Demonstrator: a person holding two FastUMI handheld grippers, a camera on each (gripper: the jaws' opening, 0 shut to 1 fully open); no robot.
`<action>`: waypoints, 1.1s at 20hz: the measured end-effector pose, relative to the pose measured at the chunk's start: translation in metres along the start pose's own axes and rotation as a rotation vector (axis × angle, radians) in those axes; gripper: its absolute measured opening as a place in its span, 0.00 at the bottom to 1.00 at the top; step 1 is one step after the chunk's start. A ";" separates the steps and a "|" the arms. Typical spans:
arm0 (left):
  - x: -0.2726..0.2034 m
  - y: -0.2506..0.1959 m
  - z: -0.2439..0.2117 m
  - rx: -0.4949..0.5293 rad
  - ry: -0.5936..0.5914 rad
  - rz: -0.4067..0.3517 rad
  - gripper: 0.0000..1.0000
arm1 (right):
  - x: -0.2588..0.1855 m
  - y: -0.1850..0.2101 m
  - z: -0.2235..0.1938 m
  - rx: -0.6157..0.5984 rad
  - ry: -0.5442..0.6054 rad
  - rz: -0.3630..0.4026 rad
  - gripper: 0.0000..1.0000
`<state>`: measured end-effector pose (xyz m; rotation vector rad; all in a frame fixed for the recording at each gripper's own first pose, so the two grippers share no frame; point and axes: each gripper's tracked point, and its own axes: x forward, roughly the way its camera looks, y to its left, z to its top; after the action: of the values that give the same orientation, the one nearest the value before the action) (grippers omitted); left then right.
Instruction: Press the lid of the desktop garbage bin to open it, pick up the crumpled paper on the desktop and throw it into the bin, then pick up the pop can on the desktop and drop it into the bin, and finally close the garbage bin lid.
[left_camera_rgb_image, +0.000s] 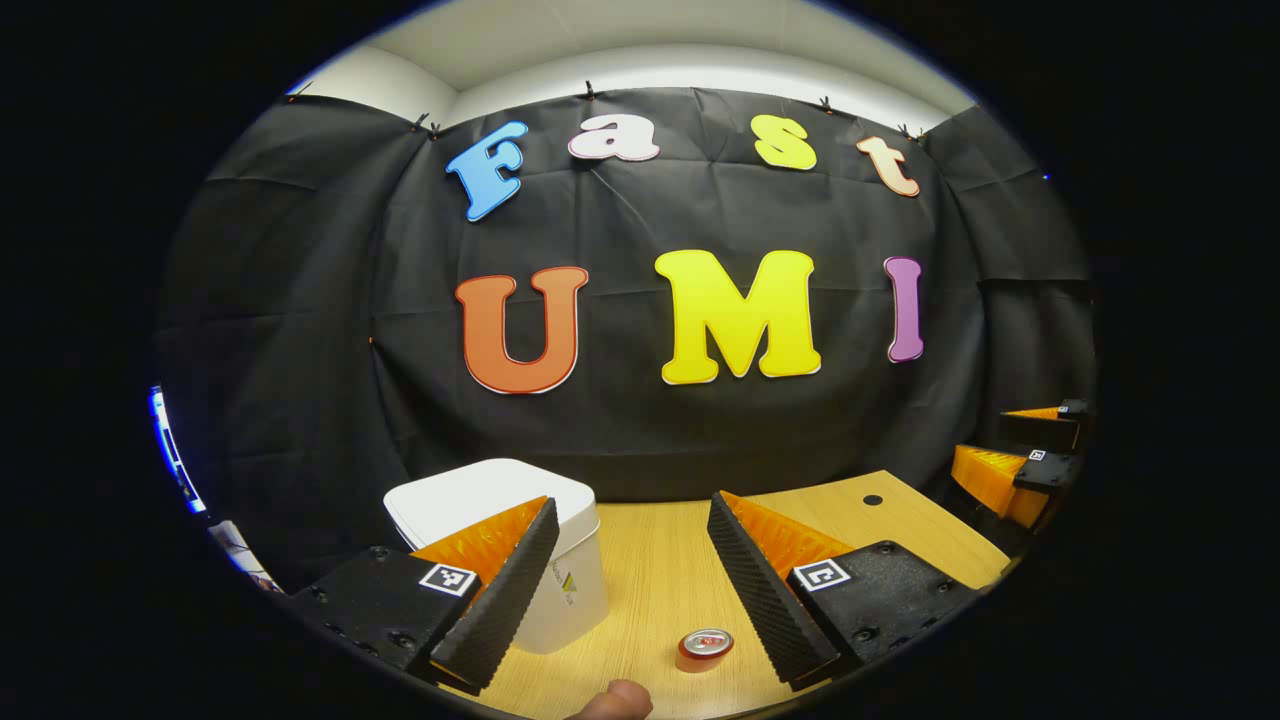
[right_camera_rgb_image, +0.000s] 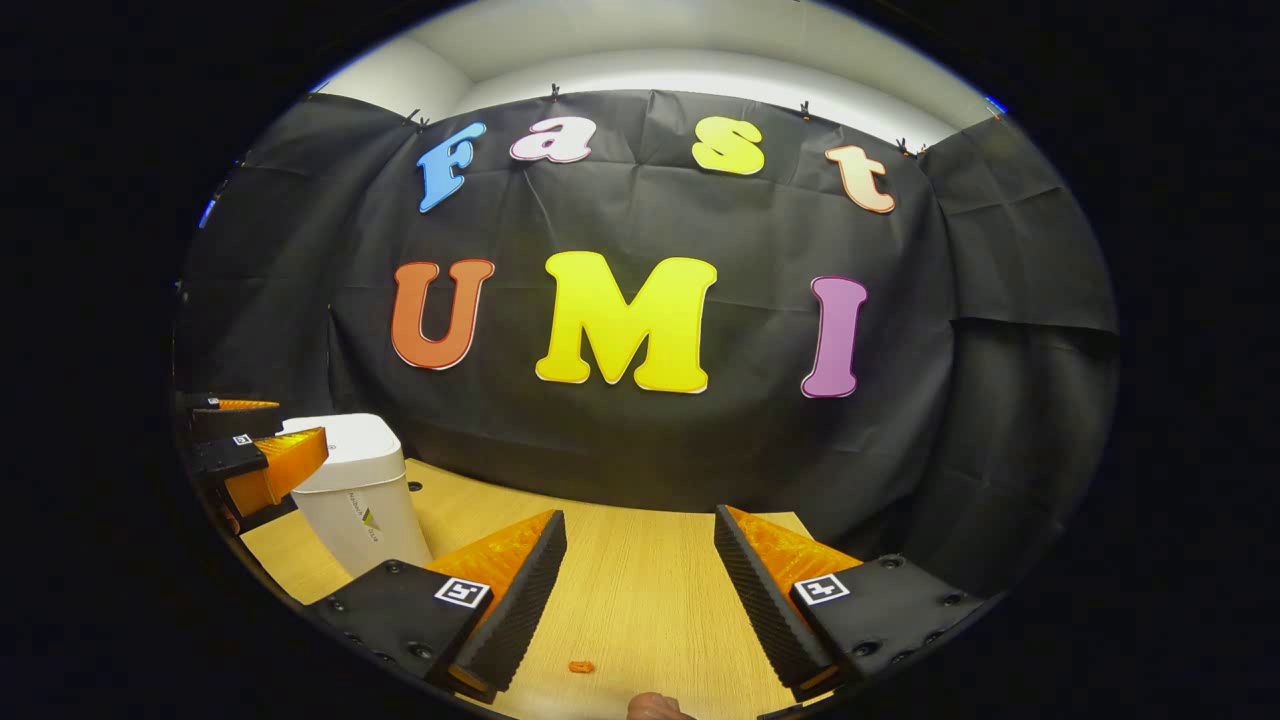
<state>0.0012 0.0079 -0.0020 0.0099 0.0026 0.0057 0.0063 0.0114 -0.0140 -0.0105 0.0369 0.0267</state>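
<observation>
Both sets of tongs spread wide, nothing between the fingers on either side. Left gripper (left_camera_rgb_image: 630, 590) up close to the garbage bin (left_camera_rgb_image: 500, 495), which sits just ahead and a bit to its own left, lid looking shut and flat on top. So the opening press probably not done yet (judging purely from that closed lid). Same bin (right_camera_rgb_image: 350, 480) well off to the left in the right gripper view, with the left gripper (right_camera_rgb_image: 245, 445) hanging right beside it there. Right gripper (right_camera_rgb_image: 640, 590) parked over bare desktop (right_camera_rgb_image: 640, 560), well apart from the bin. Left hand clearly the nearer one for the lid press.

Pop can (left_camera_rgb_image: 705, 645) standing upright on the desktop, low between the left fingers and toward the right one, top facing up, so long axis vertical. Crumpled paper not spotted. Tiny orange scrap (right_camera_rgb_image: 581, 666) on the wood near the right gripper, no idea what.

Small logo on the bin's front, too small to read. Square coded markers on the gripper bodies, no readable words.
</observation>
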 end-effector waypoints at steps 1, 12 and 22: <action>0.003 0.002 0.002 0.001 -0.005 0.003 0.99 | 0.003 -0.002 -0.001 -0.002 0.002 -0.007 0.94; 0.065 0.057 0.013 0.012 -0.025 0.156 0.96 | 0.025 -0.005 -0.014 -0.006 0.049 -0.025 0.94; 0.108 0.100 -0.027 -0.104 0.078 0.265 0.61 | 0.029 -0.001 -0.031 -0.018 0.117 -0.023 0.94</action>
<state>0.1086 0.1086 -0.0278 -0.0939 0.0795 0.2707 0.0342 0.0106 -0.0461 -0.0310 0.1532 0.0033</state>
